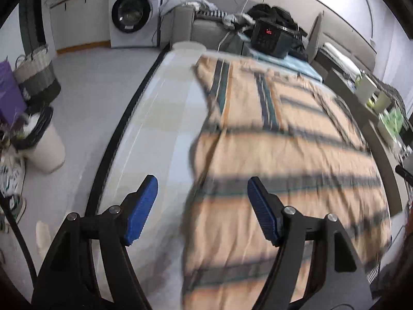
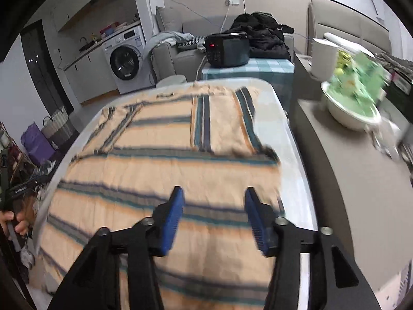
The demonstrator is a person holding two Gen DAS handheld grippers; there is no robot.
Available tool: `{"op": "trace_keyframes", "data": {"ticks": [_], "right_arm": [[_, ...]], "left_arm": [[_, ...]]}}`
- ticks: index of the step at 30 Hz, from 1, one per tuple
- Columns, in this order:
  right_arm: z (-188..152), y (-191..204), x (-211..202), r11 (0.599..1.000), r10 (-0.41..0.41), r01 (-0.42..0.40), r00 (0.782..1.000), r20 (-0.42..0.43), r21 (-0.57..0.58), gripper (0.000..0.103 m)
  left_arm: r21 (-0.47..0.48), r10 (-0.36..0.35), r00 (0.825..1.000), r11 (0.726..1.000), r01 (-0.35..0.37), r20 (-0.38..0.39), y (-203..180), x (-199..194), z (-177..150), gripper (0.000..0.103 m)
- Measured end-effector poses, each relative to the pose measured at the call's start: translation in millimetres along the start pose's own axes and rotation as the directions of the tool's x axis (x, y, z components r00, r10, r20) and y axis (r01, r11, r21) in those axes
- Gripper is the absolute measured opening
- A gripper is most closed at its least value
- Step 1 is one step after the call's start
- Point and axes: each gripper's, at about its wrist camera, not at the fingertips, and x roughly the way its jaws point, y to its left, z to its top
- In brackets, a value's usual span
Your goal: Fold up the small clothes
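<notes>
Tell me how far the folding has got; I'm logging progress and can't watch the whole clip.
Done: the striped garment lies spread on the table, its far part apparently already doubled over, though blur makes that uncertain. In hand: nothing; the left gripper and right gripper are both open above the near part of the cloth, gripping nothing. Left: the garment is still large and loose, so most folds remain.

No text is readable; the cooker (image 2: 227, 49) shows only blurred red digits.

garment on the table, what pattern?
Peach-tan garment with dark blue and teal stripes; clearest in the right wrist view.
</notes>
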Motion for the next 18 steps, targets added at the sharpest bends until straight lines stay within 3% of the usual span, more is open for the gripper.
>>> {"op": "trace_keyframes", "data": {"ticks": [2,5,7,9,14,18], "right_arm": [[-24,-7,-13,1.0,-0.001,0.001,1.0,-0.009,0.031,0.07],[-53,-17,-27,0.995,0.028,-0.027,1.0,-0.009,0.094,0.072],[-71,-21,-37,0.99,0.04,-0.04,0.999,-0.002,0.135,0.073],[-83,-22,-46,0.99,0.046,-0.046,0.999,0.005,0.13,0.081],[-96,-20,-59,0.994,0.08,-0.08,0.997,0.011,0.071,0.088],[-105,-28,-57,0.989,0.129,-0.128,0.992,-0.004,0.08,0.091]], "left_arm": [[-0.005,-0.004,1.0,1.0,0.004,-0.027,11,-13,-26,0.07],[0.012,-0.039,0.996,0.999,0.04,-0.081,17,-21,-61,0.07],[0.025,-0.044,0.993,0.999,0.047,-0.111,20,-28,-81,0.077],[0.041,-0.041,0.992,0.998,0.046,-0.12,21,-37,-95,0.08],[-0.035,-0.055,0.992,0.998,0.052,-0.111,34,-69,-122,0.086],[-0.127,-0.133,0.982,0.985,0.117,-0.131,40,-79,-136,0.086]]}}
